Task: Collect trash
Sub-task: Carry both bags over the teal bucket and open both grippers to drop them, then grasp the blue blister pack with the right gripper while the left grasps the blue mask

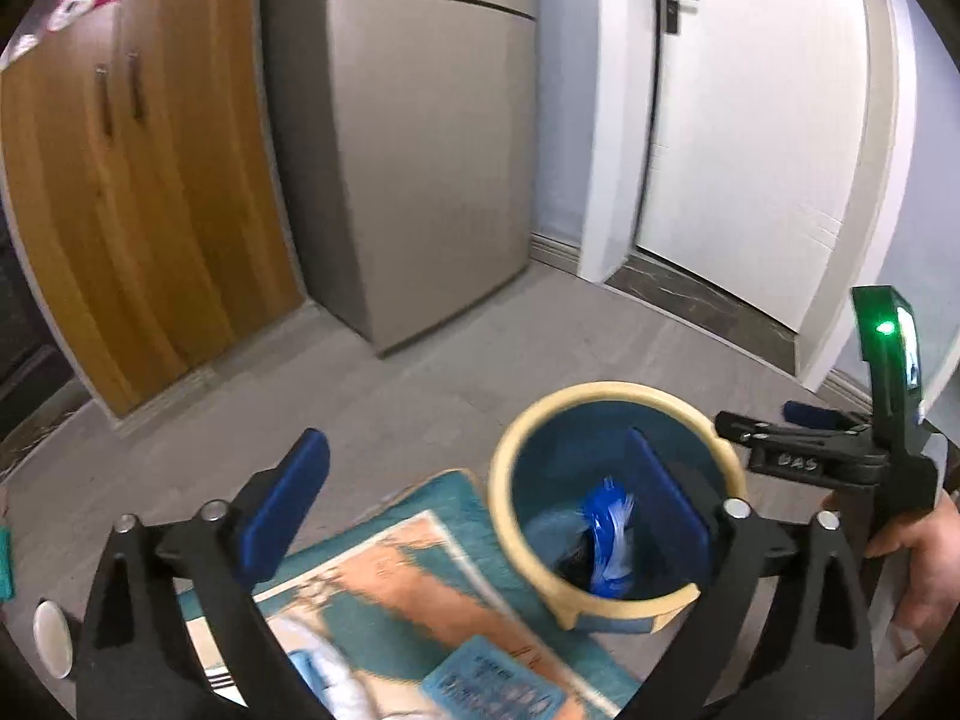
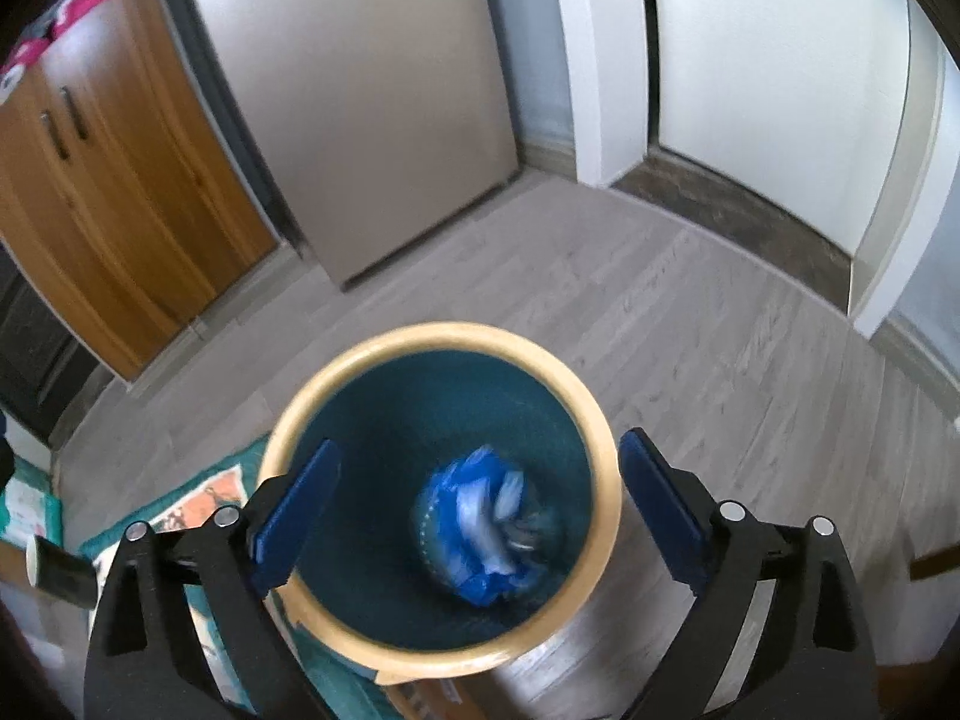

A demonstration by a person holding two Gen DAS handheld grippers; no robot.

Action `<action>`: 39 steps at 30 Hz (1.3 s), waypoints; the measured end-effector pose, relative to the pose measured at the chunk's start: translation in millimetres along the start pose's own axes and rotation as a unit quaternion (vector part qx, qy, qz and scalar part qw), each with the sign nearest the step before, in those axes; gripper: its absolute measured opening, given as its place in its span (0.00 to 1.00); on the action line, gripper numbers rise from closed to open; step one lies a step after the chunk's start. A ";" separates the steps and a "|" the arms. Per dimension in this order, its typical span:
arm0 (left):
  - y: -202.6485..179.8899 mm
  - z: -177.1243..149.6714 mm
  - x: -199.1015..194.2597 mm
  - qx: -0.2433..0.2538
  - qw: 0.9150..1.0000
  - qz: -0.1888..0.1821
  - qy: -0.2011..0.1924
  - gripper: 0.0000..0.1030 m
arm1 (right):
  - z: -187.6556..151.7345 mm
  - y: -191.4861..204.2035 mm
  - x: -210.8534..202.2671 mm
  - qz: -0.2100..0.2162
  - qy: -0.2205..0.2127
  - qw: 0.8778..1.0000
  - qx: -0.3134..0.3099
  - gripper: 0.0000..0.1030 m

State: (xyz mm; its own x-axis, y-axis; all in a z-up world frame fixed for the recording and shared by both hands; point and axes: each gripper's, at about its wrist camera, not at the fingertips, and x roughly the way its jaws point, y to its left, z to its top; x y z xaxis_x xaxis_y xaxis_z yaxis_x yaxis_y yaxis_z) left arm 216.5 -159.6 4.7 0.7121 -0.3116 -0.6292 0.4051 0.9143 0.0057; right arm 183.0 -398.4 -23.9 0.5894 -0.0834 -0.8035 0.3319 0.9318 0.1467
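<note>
The crumpled blue-and-white trash lies at the bottom of the bin, blurred in both views, so what it is made of cannot be told. From the left wrist much of it is hidden – the right-hand finger of the left gripper stands in front of the bin's inside, and only a blue-white strip shows just beside that finger's inner face. The bin's cream rim is cut by the same finger and by the gripper's black frame.

The left gripper's fingers are spread wide with nothing between the pads; below them a teal and orange mat lies blurred, its print unreadable. The right gripper is spread just as wide and holds nothing: the bin's mouth sits between its fingers, the trash below and between them, touching neither pad.

Only the left wrist view shows the right gripper from outside – its black body, a green light, and a hand around the handle, cut off at the picture's edge. It also shows the door with its black handle beyond the fingers. The right wrist view alone looks straight down into the bin and shows its whole rim. A wooden cabinet and a grey fridge stand beyond the fingers in both.
</note>
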 end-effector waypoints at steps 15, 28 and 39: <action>96.0 -61.0 -101.8 -0.080 0.995 0.061 -0.006 0.94 | -32.3 67.5 -66.0 0.048 -0.023 0.998 -0.045 0.95; 152.1 -121.7 -121.4 -0.113 0.986 0.121 0.022 0.94 | -88.4 144.2 -67.4 0.080 0.013 0.983 -0.165 0.95; 156.8 -139.0 -71.5 -0.104 0.983 0.126 0.079 0.94 | -115.2 172.2 -20.7 0.069 0.060 0.968 -0.233 0.95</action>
State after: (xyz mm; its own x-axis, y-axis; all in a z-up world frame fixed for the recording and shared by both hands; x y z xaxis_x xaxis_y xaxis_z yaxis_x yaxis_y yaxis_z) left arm 149.4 42.0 -57.4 0.6704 -0.0395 -0.7409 0.0893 0.9956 0.0278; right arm 143.1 -195.5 -48.4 0.5051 0.0694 -0.8603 -0.1297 0.9915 0.0038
